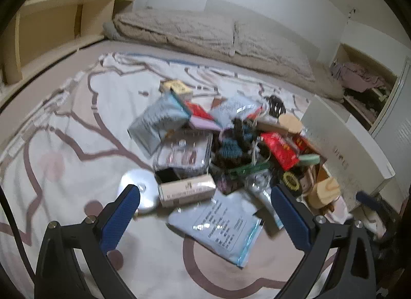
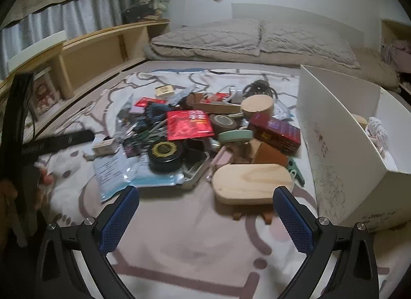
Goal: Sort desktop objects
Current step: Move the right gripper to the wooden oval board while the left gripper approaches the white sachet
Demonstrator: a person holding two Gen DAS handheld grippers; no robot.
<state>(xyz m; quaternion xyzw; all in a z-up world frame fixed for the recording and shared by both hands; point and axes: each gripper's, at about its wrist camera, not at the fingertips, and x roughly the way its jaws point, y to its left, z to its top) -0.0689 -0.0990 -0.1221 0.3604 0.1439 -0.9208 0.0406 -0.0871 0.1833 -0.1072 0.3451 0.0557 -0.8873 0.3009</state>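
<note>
Honestly barely started: the pile sits unsorted left of the white box, which holds a couple things, and both grippers hover wide open, empty.

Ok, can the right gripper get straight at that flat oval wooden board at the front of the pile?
Probably yes. The right gripper is open and empty, the wooden board lies at the pile's near edge just ahead of it, nothing on top, only bare blanket between. The white box stands off to its right.

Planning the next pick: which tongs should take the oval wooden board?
Right. The right tongs are open directly before the oval wooden board, beside the white box; the left tongs face pouches.
</note>
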